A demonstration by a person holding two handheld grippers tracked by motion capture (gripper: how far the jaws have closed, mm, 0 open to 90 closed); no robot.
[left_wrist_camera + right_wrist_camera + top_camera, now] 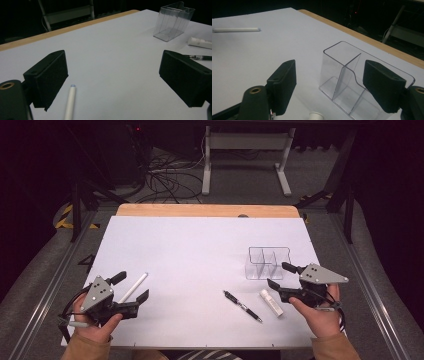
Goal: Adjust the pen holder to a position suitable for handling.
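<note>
- White worktop [200, 250] carries everything.
- Left tongs [131, 287] gape apart around a white pen [134, 287], not touching it.
- Right tongs [278, 276] gape empty just beside the clear divided holder [268, 262].

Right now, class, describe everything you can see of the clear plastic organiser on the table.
The clear organiser is a small see-through plastic box, open on top, split by inner dividers into compartments that look empty. It stands upright on the white table, toward the far right. The right gripper, open, sits just in front of it, not touching.
</note>
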